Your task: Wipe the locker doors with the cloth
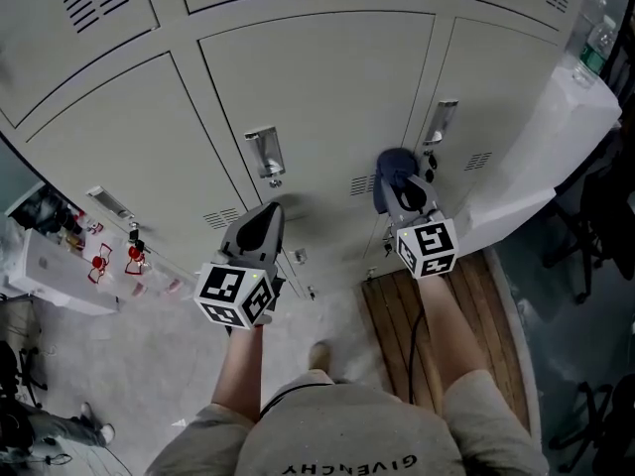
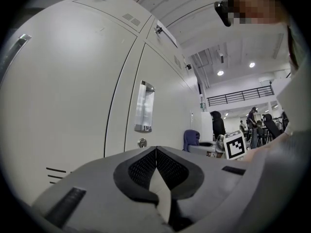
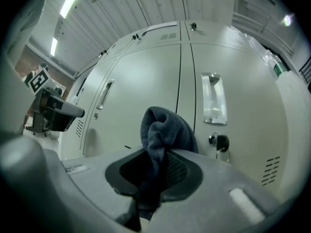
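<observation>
Cloth is pinched in my right gripper, bunching past its tips, with its lower end hidden. My left gripper has its jaws pressed together.

cloth tail hidden btwn jaws

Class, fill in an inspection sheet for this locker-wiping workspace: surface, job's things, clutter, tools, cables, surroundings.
Surface: locker doors pale grey, shut; dirt cannot be made out.
Job's things: dark blue cloth bunched in the jaws of the right tool.
Clutter: red-and-white items on a white shelf at the left.
Tools: left tool shut, empty; right tool shut on the cloth.
Cables: one dark cable over the wooden boards.
Surroundings: people standing far down the hall.
</observation>
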The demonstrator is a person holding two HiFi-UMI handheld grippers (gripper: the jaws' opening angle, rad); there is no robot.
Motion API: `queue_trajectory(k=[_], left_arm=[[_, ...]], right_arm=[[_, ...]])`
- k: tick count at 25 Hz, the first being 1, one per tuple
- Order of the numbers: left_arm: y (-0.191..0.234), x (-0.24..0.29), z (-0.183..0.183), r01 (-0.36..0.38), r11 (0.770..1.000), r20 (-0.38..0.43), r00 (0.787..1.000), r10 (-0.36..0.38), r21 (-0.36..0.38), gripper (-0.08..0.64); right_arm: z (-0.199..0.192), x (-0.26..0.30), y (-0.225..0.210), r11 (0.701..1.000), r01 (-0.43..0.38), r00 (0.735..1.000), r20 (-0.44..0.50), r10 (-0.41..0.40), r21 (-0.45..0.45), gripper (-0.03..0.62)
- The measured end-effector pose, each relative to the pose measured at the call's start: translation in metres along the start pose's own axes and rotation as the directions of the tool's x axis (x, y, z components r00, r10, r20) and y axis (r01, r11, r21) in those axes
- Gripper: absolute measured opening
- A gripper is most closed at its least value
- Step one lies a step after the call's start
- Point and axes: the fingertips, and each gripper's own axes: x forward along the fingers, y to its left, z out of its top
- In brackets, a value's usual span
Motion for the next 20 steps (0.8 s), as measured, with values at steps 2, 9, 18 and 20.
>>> queue_trajectory(k=[2, 9, 18, 20], left_arm=[[0.001, -0.002, -0.002, -0.004, 1.000, -0.004, 1.000, 0.004, -0.001, -0.002], [0.009, -0.015, -0.012, -0.026, 1.000, -0.023, 0.999, 0.026, -0.009, -0.002], [0.023, -0.038, -0.029, -0.073, 0.997, -0.049, 0.996, 0.072, -0.027, -0.002], [0.025, -0.044, -0.031, -0.082, 0.996, -0.049, 0.996, 0.081, -0.031, -0.002]], right_arm=[[-0.017, 0.000, 0.002, 1.000, 0.003, 1.000, -0.030, -0.002, 0.021, 0.057], [-0.077, -0.001, 0.013, 0.996, 0.030, 0.990, -0.142, -0.018, 0.082, 0.057], [-0.122, -0.002, 0.019, 0.993, 0.044, 0.969, -0.246, -0.016, 0.112, 0.057], [-0.128, -0.003, 0.021, 0.992, 0.047, 0.961, -0.276, -0.012, 0.121, 0.058]])
